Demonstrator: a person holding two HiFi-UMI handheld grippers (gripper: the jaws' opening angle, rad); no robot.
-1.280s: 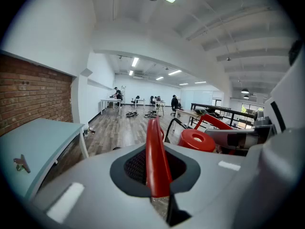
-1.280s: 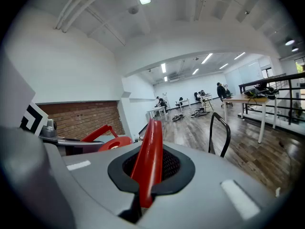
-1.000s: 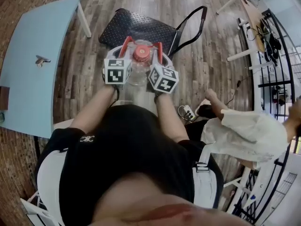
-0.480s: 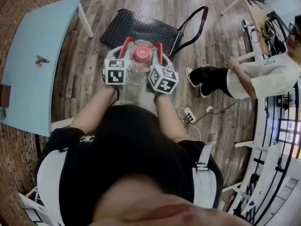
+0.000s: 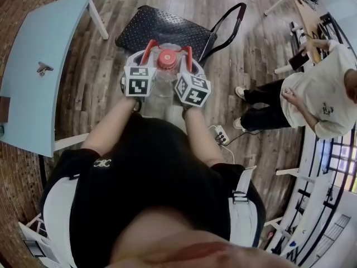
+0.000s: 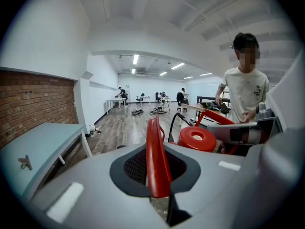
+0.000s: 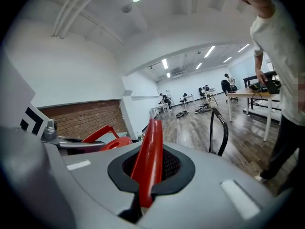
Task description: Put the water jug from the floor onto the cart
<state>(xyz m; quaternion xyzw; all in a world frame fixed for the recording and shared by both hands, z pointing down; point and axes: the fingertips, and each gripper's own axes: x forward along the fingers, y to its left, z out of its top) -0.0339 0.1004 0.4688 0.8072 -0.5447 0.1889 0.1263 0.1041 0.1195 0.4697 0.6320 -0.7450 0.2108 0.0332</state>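
the left gripper (image 6: 158,187) has its jaws clamped on one red handle (image 6: 155,147) of the water jug (image 5: 160,91), and the right gripper (image 7: 143,194) is clenched on the other red handle (image 7: 151,147). over the last second the jug, carried clear of the floor (image 5: 106,77), has edged a little toward the black cart (image 5: 162,29) just beyond it. so the lift looks done, with the set-down onto the cart still ahead.
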